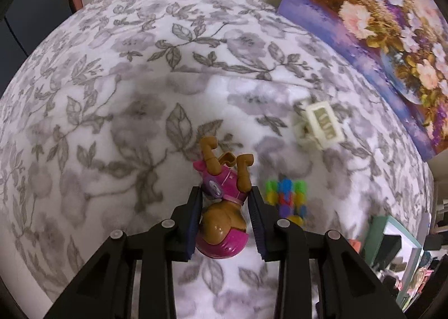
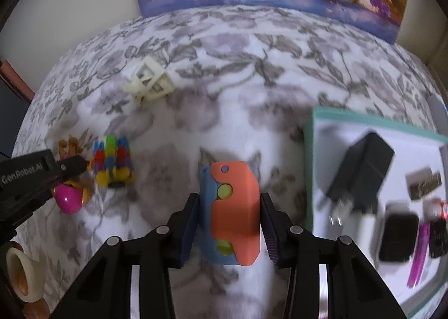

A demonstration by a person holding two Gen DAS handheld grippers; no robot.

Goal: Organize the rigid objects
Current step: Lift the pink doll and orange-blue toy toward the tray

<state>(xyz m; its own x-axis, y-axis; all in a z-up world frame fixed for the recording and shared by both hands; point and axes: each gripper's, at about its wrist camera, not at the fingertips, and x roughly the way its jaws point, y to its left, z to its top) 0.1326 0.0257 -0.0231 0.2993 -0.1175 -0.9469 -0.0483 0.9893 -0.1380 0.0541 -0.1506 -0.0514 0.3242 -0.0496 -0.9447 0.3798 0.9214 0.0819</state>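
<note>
A: What does the left gripper [image 1: 225, 221] hold?
B: Its fingers clamp the toy dog [image 1: 221, 207] above the blanket [image 1: 112, 95].
A: And the right gripper [image 2: 228, 223]?
B: Clamped on the orange-and-blue toy [image 2: 232, 212], beside the box [image 2: 309, 156].

A brown toy dog figure [image 1: 221, 207] in a pink suit hangs head-down between the fingers of the left gripper [image 1: 226, 198], legs pointing away. An orange-and-blue block toy [image 2: 231, 212] with green dots sits between the fingers of the right gripper [image 2: 229, 204]. A many-coloured stick bundle [image 1: 287, 197] lies just right of the left gripper, a cream frame piece [image 1: 322, 127] further ahead.
</note>
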